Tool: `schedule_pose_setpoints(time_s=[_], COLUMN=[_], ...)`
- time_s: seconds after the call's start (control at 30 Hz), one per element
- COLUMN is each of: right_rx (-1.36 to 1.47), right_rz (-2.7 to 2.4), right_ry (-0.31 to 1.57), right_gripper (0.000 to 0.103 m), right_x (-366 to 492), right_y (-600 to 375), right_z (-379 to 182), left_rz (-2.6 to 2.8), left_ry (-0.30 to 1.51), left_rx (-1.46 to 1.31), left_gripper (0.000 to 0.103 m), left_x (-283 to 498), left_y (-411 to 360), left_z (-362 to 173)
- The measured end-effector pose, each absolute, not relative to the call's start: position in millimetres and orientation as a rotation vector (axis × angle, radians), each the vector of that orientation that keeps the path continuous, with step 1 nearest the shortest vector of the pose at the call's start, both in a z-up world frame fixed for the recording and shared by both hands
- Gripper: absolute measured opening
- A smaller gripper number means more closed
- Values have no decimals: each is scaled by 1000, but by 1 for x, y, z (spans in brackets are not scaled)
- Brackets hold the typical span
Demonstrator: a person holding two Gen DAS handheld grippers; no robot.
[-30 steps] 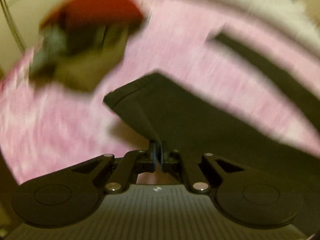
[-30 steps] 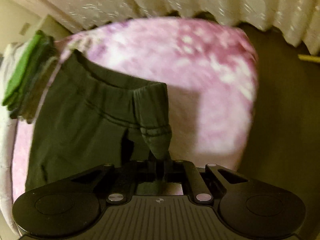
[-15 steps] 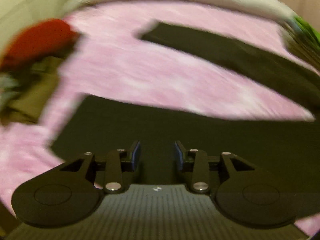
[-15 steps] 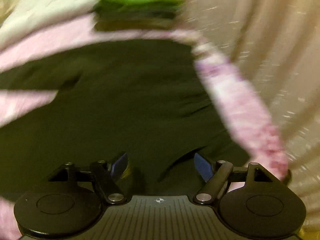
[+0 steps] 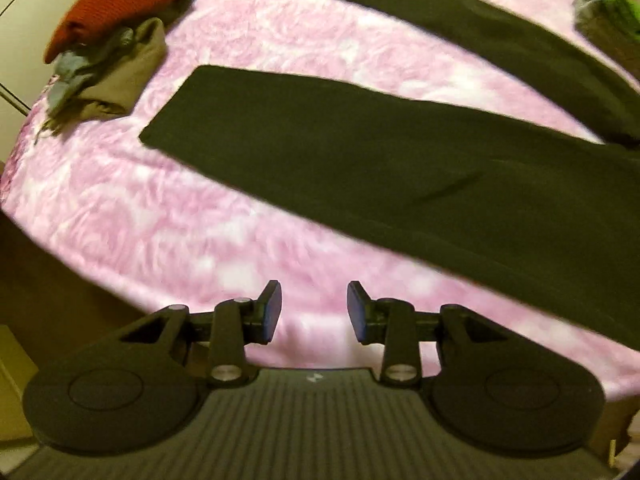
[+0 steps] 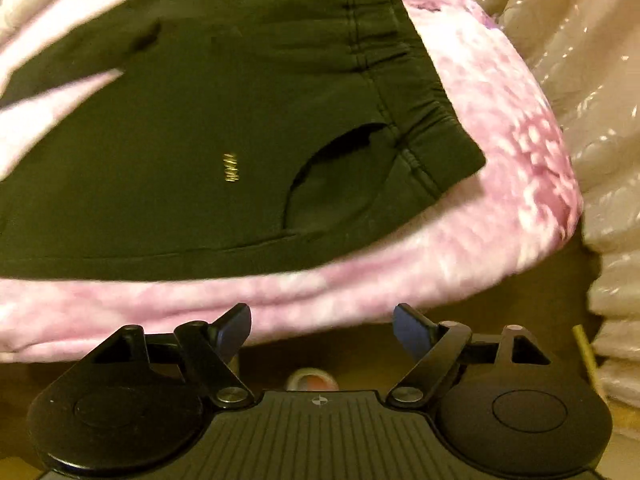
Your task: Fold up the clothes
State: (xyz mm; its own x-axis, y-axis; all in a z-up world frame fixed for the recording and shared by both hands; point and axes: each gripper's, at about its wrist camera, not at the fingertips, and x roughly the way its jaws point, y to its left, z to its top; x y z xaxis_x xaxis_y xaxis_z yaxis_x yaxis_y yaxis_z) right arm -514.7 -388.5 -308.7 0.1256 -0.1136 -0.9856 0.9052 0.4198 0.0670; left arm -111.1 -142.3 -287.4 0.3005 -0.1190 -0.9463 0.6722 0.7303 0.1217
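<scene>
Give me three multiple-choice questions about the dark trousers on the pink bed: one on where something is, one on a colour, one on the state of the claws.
1. Where is the trousers' waistband in the right wrist view?
A. near the bed's right edge
B. under the pile of clothes
C. on the floor

2. What colour is the top garment of the clothes pile?
A. blue
B. red
C. white

3. How are the left claw and right claw?
A. both clamped on cloth
B. one holds a leg
C. both open, empty

Answers: 1 A, the pink bedspread ends just beyond it. 2 B, a red knit lies on top. 3 C, nothing sits between either claw's pads; both have just been opening.
</scene>
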Motion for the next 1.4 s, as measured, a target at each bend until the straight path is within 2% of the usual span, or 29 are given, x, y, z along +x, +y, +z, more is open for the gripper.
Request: schedule_pose_setpoints(time_s=[0.23, 0.3, 0.33, 0.37, 0.57, 1.4], right_rx=[735, 715, 707, 698, 657, 568], right_rz=[-800, -783, -776, -769, -751, -715], right_ry=[1109, 1062, 1042, 1022, 1008, 1067], right_gripper=[81, 85, 92, 94, 94, 94], right_x=[-525, -528, -531, -533, -542, -531], right_y=[-374, -372, -371, -369, -362, -338], right_z=[-230, -207, -197, -187, -145, -123], left_rz=[-641, -647, -647, -647, -647, -712], left_ry=[1083, 1052, 1038, 1028, 991, 937], left_rx=[466, 447, 439, 432, 426, 489], left_gripper=[36, 37, 39, 40, 48, 57], left_x=[-178, -192, -199, -205, -237, -270], left_y=[-129, -127, -126, -124, -115, -124], left_z=[-206, -185, -176, -168, -133, -100])
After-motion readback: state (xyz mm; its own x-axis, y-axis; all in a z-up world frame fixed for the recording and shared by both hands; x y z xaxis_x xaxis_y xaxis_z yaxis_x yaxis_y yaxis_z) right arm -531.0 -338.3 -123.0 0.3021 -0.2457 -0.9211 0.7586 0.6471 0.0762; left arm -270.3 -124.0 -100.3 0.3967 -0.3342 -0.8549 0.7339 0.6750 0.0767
